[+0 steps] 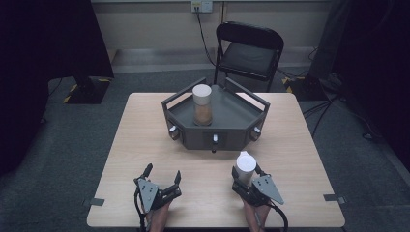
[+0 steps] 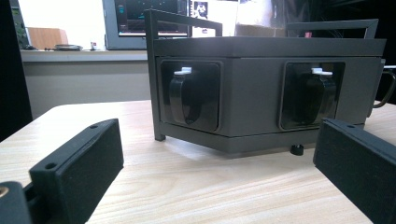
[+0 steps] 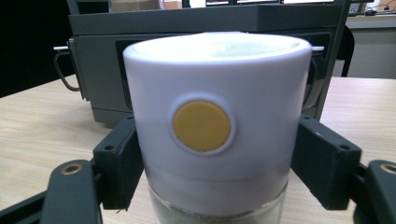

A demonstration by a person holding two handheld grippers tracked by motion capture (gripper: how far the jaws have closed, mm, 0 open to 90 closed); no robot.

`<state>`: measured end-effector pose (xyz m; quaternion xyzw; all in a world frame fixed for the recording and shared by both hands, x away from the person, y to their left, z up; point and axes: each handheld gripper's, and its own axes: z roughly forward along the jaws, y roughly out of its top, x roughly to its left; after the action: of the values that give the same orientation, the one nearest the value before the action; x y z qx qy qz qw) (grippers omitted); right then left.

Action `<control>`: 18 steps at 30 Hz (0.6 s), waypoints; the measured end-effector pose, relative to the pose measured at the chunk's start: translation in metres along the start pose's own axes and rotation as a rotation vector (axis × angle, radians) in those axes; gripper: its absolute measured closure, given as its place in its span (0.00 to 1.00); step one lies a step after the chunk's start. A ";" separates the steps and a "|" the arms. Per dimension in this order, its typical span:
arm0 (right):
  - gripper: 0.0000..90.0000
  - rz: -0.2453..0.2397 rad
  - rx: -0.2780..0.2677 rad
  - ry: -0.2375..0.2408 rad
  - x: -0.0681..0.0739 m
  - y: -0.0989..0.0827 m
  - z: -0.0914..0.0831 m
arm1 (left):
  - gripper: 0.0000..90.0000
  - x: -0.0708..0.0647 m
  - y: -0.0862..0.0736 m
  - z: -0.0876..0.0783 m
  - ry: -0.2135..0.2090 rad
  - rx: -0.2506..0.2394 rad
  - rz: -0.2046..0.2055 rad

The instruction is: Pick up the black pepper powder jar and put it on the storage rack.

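One jar (image 1: 202,104) stowed on grey rack (image 1: 232,117); second jar (image 3: 215,121) clamped in right gripper (image 3: 217,163), awaiting placement; left gripper (image 1: 162,175) released, idle.

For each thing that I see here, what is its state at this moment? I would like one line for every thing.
Left tool: open, nothing between its jaws, low over the table.
Right tool: shut on the white-lidded jar, jaws at both sides.
White-lidded jar: upright on the table, lid on, yellow dot facing the camera.
Jar with brown contents: upright on the grey tray, lid on.
Grey tray: on the table, front knobs in place.
Folding chair: unfolded, unoccupied.
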<state>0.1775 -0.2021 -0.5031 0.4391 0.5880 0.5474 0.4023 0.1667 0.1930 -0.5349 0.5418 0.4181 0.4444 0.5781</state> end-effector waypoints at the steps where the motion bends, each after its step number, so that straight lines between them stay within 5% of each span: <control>1: 0.27 -0.001 0.005 0.002 0.000 0.000 0.001 | 0.01 0.000 0.000 0.000 0.000 0.000 0.000; 18: 0.33 -0.014 0.012 -0.001 0.000 0.004 0.002 | 0.01 0.000 0.000 0.000 0.000 0.000 0.000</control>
<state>0.1795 -0.2016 -0.4997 0.4376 0.5939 0.5410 0.4038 0.1667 0.1930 -0.5348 0.5418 0.4181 0.4443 0.5781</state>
